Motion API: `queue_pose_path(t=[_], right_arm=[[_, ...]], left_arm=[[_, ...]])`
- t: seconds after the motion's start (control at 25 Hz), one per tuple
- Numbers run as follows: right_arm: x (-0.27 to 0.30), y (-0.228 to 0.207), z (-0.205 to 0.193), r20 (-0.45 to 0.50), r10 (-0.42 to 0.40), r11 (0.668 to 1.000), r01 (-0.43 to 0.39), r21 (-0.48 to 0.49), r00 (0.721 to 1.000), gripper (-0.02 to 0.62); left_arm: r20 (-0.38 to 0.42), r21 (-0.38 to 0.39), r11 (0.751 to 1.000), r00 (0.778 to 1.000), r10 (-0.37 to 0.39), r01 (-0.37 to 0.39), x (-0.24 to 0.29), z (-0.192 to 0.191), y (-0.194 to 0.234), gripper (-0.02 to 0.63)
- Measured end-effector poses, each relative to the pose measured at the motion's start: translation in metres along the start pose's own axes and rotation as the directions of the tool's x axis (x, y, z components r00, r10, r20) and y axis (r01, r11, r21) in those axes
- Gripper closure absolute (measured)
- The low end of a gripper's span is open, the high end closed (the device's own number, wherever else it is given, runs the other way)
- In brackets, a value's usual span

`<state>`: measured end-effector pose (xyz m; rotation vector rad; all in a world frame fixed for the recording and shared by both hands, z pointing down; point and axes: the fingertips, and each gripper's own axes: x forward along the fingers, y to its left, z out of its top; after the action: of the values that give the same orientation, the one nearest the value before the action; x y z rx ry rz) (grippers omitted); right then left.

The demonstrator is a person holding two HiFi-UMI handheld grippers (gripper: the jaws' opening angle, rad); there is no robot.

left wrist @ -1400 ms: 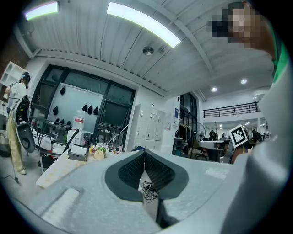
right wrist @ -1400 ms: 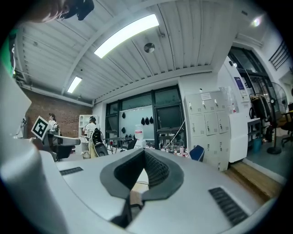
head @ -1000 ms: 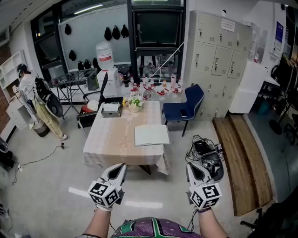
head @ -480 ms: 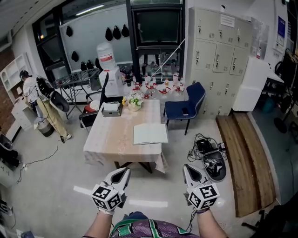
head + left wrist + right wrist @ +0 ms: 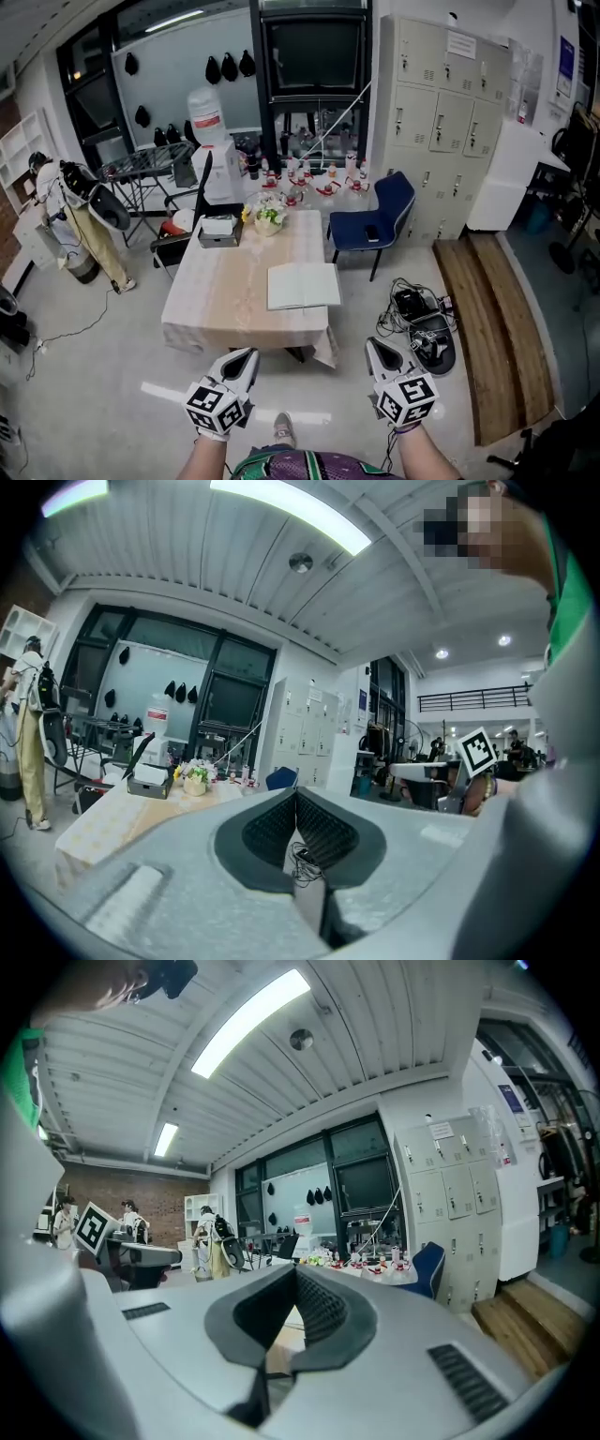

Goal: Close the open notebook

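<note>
The notebook (image 5: 303,286) lies flat on the near right part of the table (image 5: 225,291), pale pages up. Both grippers hang in the air in front of the table's near edge, well short of the notebook, and point level towards it. My left gripper (image 5: 248,353) is on the left, its fingertips meeting with nothing between them, as the left gripper view (image 5: 296,794) also shows. My right gripper (image 5: 372,343) is on the right, likewise shut and empty (image 5: 295,1271). Neither touches the table or the notebook.
A tissue box (image 5: 217,228) and a small flower pot (image 5: 268,214) stand at the table's far end. A blue chair (image 5: 370,220) is at the far right corner. Tangled cables and black gear (image 5: 422,328) lie on the floor to the right, beside a wooden platform (image 5: 487,309).
Both grippers have sunk a little in the head view, staying shut. The table and notebook sit slightly lower in the picture, and a shoe has come into view at the bottom.
</note>
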<state>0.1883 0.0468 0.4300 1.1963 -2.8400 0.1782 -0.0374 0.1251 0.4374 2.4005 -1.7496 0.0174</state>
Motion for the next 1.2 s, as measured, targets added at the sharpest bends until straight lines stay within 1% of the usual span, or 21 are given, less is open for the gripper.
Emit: queue_pose_path(t=[0.08, 0.2, 0.36, 0.56, 0.72, 0.92, 1.08, 1.2], right_arm=[[0.025, 0.004, 0.005, -0.004, -0.003, 1.000, 0.003, -0.010, 1.000, 0.594], [0.064, 0.012, 0.021, 0.004, 0.001, 0.999, 0.000, -0.037, 1.000, 0.594], [0.114, 0.019, 0.040, 0.012, -0.005, 0.998, 0.005, -0.058, 1.000, 0.594], [0.171, 0.032, 0.050, -0.003, 0.009, 0.998, -0.009, -0.067, 1.000, 0.594], [0.208, 0.038, 0.045, -0.021, 0.001, 0.997, -0.002, -0.074, 1.000, 0.594], [0.237, 0.032, 0.038, -0.052, -0.015, 0.997, 0.011, -0.071, 0.999, 0.594], [0.250, 0.017, 0.029, -0.089, -0.021, 0.998, 0.017, -0.053, 0.996, 0.594], [0.263, -0.005, 0.028, -0.086, -0.016, 0.999, 0.012, -0.044, 0.996, 0.594]], left_arm=[[0.007, 0.003, 1.000, 1.000, 0.010, -0.010, 0.009, 0.009, 0.032, 0.589], [0.044, -0.007, 1.000, 0.999, 0.017, -0.017, 0.026, 0.030, 0.077, 0.589], [0.064, -0.002, 1.000, 0.998, -0.006, 0.006, 0.048, 0.048, 0.121, 0.589], [0.043, -0.004, 1.000, 0.999, -0.010, 0.010, 0.064, 0.051, 0.170, 0.589], [0.043, -0.017, 1.000, 0.999, -0.018, 0.019, 0.075, 0.050, 0.210, 0.589], [0.026, -0.034, 0.998, 0.999, -0.043, 0.043, 0.102, 0.044, 0.235, 0.589], [0.002, -0.064, 0.996, 0.998, -0.069, 0.069, 0.125, 0.037, 0.234, 0.589], [-0.004, -0.063, 0.995, 0.997, -0.073, 0.072, 0.149, 0.037, 0.232, 0.589]])
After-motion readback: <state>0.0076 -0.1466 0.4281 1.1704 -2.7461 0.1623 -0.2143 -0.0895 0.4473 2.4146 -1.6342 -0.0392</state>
